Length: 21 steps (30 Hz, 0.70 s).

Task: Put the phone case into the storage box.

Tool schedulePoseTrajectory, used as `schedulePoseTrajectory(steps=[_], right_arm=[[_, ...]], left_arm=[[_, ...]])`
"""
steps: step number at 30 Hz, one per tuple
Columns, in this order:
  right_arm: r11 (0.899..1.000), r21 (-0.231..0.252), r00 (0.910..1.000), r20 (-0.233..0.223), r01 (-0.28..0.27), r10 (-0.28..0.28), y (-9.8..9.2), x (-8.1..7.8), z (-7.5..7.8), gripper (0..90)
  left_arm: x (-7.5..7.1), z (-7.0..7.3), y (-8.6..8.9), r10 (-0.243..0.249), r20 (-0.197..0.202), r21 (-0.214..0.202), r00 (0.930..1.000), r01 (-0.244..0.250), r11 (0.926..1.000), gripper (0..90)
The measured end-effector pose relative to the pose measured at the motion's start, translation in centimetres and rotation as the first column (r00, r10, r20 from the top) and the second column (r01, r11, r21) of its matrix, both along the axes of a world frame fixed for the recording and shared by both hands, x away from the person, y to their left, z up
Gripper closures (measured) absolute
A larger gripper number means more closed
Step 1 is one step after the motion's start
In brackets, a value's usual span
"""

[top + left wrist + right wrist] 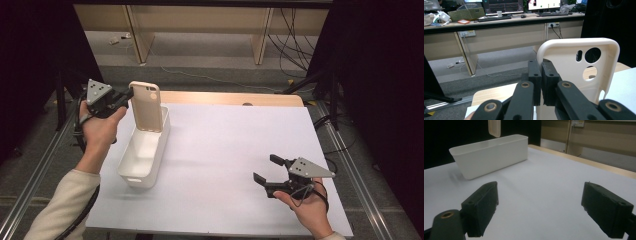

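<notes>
The cream plastic phone case (146,106) hangs upright, long axis vertical, its lower end just over the far end of the white rectangular plastic bin (141,165) below my left claw (124,100), which is clamped on the case's edge. My right claw (266,170) rests well apart to the side, jaws spread and empty, so the left one is the nearer for lowering it in.

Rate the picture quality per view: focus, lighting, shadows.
High view: table evenly lit, dark surroundings, soft shadow beside the white bin. Left gripper view: phone case fairly sharp, near jaws soft. Right gripper view: right gripper jaws blurred at the edges, backdrop black at left.
</notes>
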State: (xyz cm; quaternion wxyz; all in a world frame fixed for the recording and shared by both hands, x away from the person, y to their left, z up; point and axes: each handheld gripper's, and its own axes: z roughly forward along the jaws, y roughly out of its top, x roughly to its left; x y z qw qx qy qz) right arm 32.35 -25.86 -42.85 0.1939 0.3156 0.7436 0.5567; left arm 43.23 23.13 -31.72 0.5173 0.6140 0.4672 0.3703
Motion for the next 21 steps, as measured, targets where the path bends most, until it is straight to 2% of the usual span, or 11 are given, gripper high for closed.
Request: schedulePoseTrajectory(steps=[21], right_arm=[[1.0,0.01,1.0,0.007,-0.003,0.003,0.08,0.1,-0.11,15.4]], left_arm=[[0.58,-0.28,0.43,0.007,-0.004,0.008,1.0,-0.007,0.9999,86.9]])
